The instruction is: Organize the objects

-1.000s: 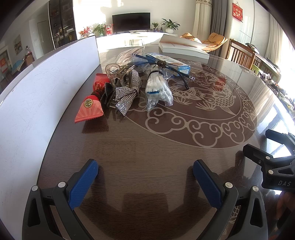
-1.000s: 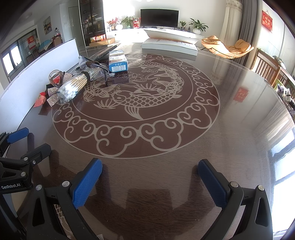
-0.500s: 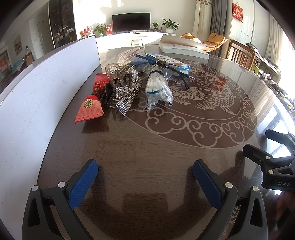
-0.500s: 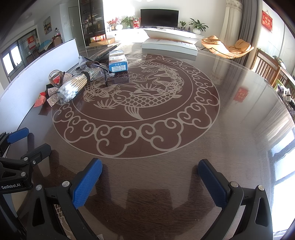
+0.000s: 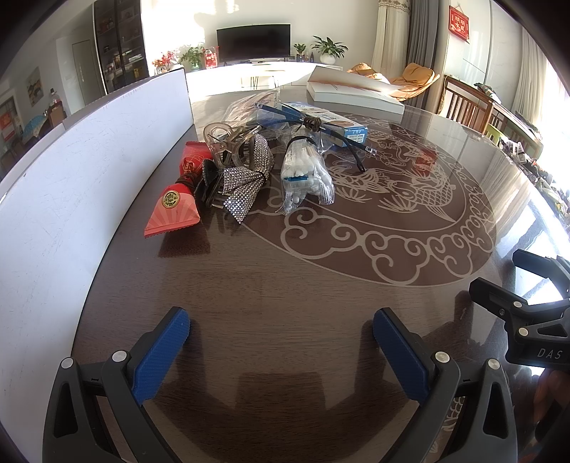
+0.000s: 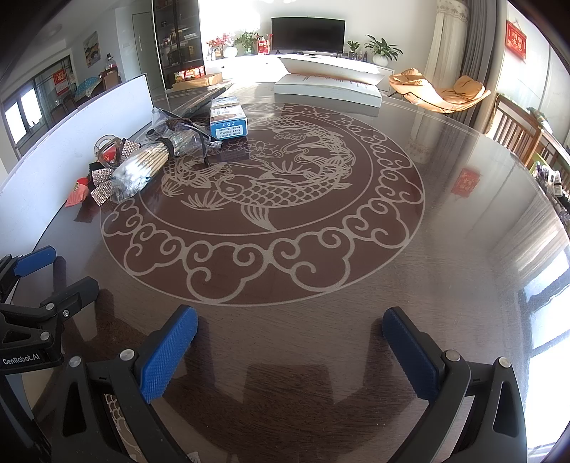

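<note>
This is a home's living and dining room. A black flat-screen television (image 6: 308, 34) stands among green potted plants (image 6: 383, 50), beside orange lounge chairs (image 6: 441, 90). A round dark wooden table (image 6: 320, 320) bears a carp pattern.

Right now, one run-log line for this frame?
left tool: open, empty | right tool: open, empty | cotton swab bag, rhinestone bow: untouched | table

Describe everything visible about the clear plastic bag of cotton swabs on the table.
The clear plastic bag of cotton swabs lies flat on the dark patterned table, at the edge of the carp medallion. It is crinkled and glossy, packed with white-tipped swabs on pale sticks, and cinched near its far end by a dark band. The rhinestone-covered bow lies close beside it; the blue-armed glasses cross its far end. Neither gripper touches it.
</note>
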